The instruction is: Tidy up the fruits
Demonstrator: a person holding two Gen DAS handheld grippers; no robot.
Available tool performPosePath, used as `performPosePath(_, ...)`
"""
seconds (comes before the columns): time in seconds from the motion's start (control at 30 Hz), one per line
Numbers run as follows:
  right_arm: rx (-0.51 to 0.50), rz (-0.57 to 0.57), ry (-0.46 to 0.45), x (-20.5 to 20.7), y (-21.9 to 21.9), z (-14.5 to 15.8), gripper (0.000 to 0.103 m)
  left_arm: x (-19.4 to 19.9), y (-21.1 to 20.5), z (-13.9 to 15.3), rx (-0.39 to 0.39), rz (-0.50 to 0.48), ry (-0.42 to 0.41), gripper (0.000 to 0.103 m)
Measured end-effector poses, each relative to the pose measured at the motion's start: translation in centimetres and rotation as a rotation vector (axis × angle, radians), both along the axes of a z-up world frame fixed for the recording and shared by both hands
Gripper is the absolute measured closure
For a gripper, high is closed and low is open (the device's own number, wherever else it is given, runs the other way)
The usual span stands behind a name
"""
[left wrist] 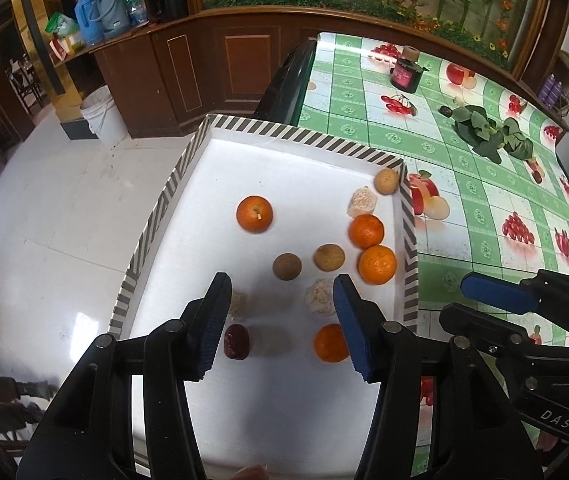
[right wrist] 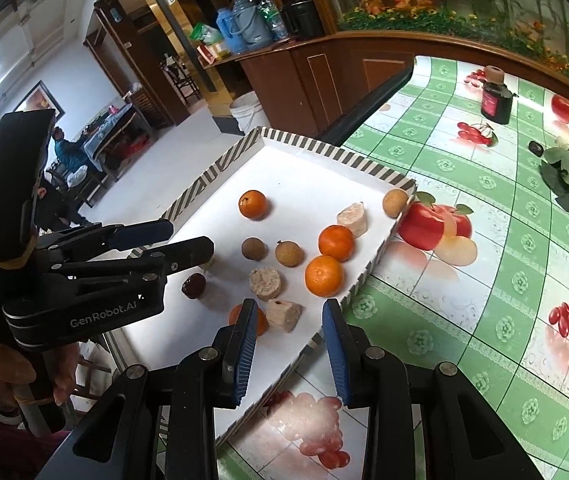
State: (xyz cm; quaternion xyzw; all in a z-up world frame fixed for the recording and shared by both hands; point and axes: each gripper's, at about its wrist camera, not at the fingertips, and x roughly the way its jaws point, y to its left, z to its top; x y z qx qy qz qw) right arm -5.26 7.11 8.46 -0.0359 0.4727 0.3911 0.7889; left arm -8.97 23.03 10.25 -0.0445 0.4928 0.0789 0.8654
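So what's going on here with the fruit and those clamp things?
A person is sorting fruit with a hand-held gripper in each hand. On the white tray lie oranges, small brown fruits, pale cut chunks and a dark red date. The left gripper hangs open above the tray with nothing in it. The right gripper, at the tray's near edge, also holds nothing. A dark bottle and leafy greens sit on the green tablecloth.

Left gripper (left wrist: 282, 322) and right gripper (right wrist: 290, 344) hover, jaws apart, empty.
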Motion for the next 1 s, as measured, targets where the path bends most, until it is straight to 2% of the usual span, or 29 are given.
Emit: performPosePath(1.0, -0.007, 0.006, 0.020, -0.05, 0.29, -0.61, 0.071, -0.29, -0.57, -0.20, 0.022, 0.006, 0.010, 0.050)
